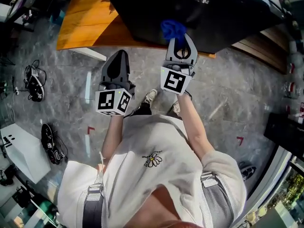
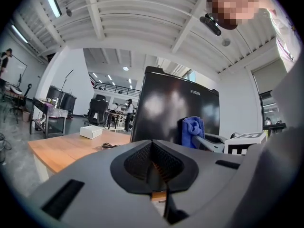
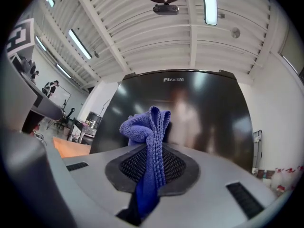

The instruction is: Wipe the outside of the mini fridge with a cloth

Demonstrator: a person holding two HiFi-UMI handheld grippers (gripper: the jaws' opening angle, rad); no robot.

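Overhead first: in the head view the black mini fridge [image 1: 204, 8] fills 12 to 2 o'clock and appears to stand on a wooden table [image 1: 85, 18] that runs off toward 11. The right gripper [image 1: 180, 39] is pinched tight on a bunched blue cloth [image 1: 173, 29]. The wad is at the fridge's glossy front, though I cannot tell if it touches. The left gripper [image 1: 118, 61] hangs beside it toward 9 o'clock. Black shoes [image 1: 35, 85] lie on the grey stone floor at 9 o'clock, well apart from the work.

In the left gripper view, the left gripper [image 2: 152, 145] has its jaws pressed together with nothing between them. The fridge [image 2: 166, 108] rises at 12 to 1 o'clock with the cloth [image 2: 192, 129] low against its front. A white box [image 2: 91, 132] and a coiled cable [image 2: 110, 145] sit on the table [image 2: 61, 151] at 9 o'clock, near the fridge's side. They would likely crowd a wipe along that flank.

In the right gripper view, the right gripper [image 3: 152, 151] nips the cloth [image 3: 147, 125] by its tail, and the loose head flops above the jaws. The fridge door [image 3: 204, 118] stands dead ahead.

The cloth looks soft, light and limp — a hold closer to the wad should press more firmly. The door looks hard and slick, so a strong push might shift the fridge, and the free left gripper could brace it.
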